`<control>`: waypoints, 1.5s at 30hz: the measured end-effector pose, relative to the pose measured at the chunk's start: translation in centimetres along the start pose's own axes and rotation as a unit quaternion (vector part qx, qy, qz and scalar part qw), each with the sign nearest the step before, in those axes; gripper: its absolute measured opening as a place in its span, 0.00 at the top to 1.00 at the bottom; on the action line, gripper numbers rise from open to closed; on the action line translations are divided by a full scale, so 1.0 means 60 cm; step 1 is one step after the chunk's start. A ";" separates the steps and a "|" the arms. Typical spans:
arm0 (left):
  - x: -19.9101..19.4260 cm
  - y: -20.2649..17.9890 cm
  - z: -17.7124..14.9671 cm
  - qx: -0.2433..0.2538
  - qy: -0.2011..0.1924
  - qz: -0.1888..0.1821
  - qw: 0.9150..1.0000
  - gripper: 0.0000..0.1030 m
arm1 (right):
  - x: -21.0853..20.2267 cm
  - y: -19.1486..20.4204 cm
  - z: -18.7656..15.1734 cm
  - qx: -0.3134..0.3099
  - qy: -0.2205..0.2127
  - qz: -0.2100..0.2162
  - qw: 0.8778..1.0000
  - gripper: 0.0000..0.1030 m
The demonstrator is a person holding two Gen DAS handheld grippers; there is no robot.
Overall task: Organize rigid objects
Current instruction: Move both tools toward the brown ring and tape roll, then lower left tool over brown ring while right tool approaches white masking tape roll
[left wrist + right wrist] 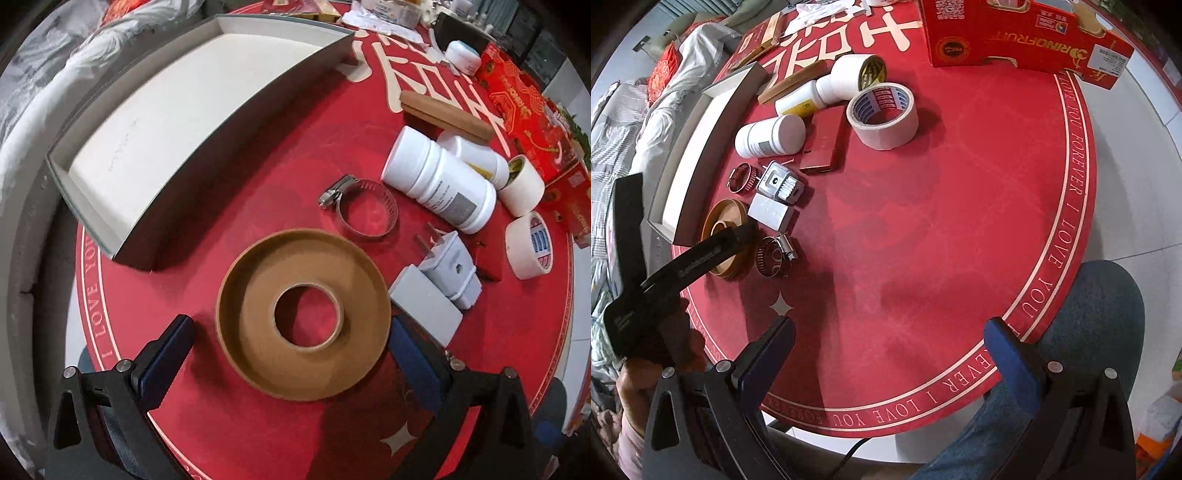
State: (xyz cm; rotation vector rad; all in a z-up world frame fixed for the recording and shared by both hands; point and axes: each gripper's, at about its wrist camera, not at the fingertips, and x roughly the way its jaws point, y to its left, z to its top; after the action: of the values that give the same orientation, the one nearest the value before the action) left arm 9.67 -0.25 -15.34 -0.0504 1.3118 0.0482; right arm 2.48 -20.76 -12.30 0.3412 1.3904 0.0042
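A brown ring-shaped dish (pixel 303 314) lies on the red round mat, between the open fingers of my left gripper (pixel 291 350), which straddles it without touching. It also shows in the right wrist view (pixel 726 236), partly behind the left gripper's finger. An empty grey box with a white inside (pixel 192 122) stands to the dish's left. My right gripper (pixel 886 350) is open and empty above bare mat near the front edge. Nearby lie a hose clamp (pixel 364 206), a white bottle (pixel 439 181), a plug adapter (pixel 448 262) and a grey block (pixel 424 306).
A second hose clamp (pixel 774 254) lies beside the dish. Tape rolls (pixel 882 114) (pixel 526 243), a smaller bottle (pixel 809 101), a dark red case (pixel 823 144), a wooden piece (pixel 443 114) and a red fruit carton (pixel 1023 33) sit further back. A knee in jeans (pixel 1082 332) is at the table's edge.
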 end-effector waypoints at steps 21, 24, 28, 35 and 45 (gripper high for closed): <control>0.010 0.011 0.034 -0.032 0.000 0.011 0.999 0.00 | 0.007 0.001 0.115 -0.020 -0.046 -0.061 0.997 0.00; 0.009 0.010 0.030 -0.032 -0.003 0.011 0.999 0.00 | 0.016 0.007 0.160 -0.023 -0.058 -0.076 0.995 0.00; 0.007 0.013 0.026 -0.032 -0.001 0.011 0.999 0.00 | 0.045 0.011 0.195 -0.025 -0.050 -0.096 0.994 0.00; 0.007 0.014 0.024 -0.036 -0.010 0.011 0.999 0.00 | 0.103 0.018 0.229 -0.029 -0.023 -0.112 0.993 0.00; 0.005 0.016 0.016 -0.036 -0.013 0.011 0.999 0.00 | 0.136 0.028 0.258 -0.040 -0.032 -0.110 0.993 0.00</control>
State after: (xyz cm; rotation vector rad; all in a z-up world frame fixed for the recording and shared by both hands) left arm 10.59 0.76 -15.41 -0.0960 1.2855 0.1151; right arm 19.27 -21.13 -17.62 0.1194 1.3550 -0.1323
